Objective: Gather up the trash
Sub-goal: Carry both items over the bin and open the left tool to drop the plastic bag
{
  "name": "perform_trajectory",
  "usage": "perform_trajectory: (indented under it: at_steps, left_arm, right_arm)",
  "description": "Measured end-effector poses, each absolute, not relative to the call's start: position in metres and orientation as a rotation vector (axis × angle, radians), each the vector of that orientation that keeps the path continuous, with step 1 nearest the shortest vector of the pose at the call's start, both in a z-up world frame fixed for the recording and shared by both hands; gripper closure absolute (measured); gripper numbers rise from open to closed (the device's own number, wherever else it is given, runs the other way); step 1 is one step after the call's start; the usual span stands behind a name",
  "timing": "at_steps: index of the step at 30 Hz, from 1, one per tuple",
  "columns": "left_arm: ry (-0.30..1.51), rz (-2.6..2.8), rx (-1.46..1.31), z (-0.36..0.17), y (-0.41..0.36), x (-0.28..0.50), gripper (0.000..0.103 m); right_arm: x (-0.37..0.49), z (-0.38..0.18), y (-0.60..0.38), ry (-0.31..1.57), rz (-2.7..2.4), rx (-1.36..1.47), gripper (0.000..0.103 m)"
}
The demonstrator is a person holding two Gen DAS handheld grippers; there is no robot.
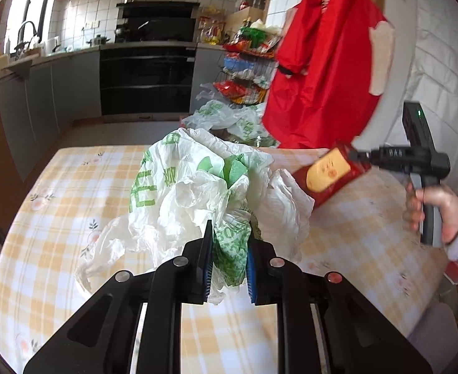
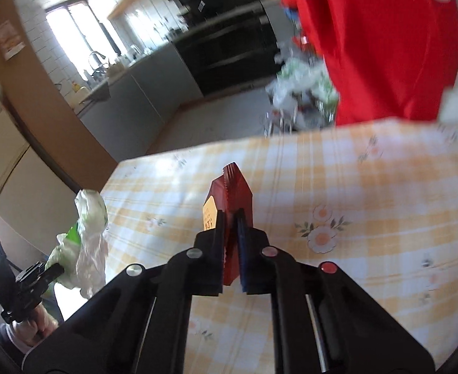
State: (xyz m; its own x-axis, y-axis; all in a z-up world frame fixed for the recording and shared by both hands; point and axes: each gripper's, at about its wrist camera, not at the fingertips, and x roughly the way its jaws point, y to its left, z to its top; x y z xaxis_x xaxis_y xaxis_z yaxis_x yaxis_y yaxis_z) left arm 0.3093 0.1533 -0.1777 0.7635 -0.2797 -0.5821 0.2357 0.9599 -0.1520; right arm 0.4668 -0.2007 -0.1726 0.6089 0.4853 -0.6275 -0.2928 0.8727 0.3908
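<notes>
A crumpled white plastic bag with green print point(image 1: 197, 193) hangs over the yellow checked tablecloth point(image 1: 57, 249), and my left gripper point(image 1: 229, 243) is shut on a bunched part of it. The same bag point(image 2: 85, 243) shows at the lower left of the right wrist view, held by the left gripper point(image 2: 54, 272). My right gripper point(image 2: 230, 233) is shut on a flat red packet with a yellow label point(image 2: 232, 196), lifted above the table. In the left wrist view that red packet point(image 1: 325, 173) is at the right, in the right gripper point(image 1: 358, 155), above the table's right side.
A red garment point(image 1: 322, 62) hangs at the far right of the table. Beyond the table's far edge stands a wire rack point(image 1: 247, 71) stuffed with packets and plastic bags. Kitchen counters and a black oven point(image 1: 148, 74) line the back wall.
</notes>
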Motion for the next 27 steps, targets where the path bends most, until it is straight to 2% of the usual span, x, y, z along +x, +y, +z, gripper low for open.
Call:
perform_trajectory:
  at_steps: [14, 20, 27]
  left_arm:
    - [0.596, -0.379, -0.126, -0.112, 0.117, 0.156, 0.086]
    - [0.675, -0.491, -0.105, -0.112, 0.069, 0.094, 0.086]
    - [0.858, -0.607, -0.091, -0.148, 0.024, 0.046, 0.085]
  right_arm:
    - [0.292, -0.055, -0.22, 0.59, 0.524, 0.135, 0.092]
    - [0.224, -0.041, -0.241, 0.557, 0.514, 0.13, 0.092]
    - [0.164, -0.053, -0.272, 0.555, 0.51, 0.194, 0.092]
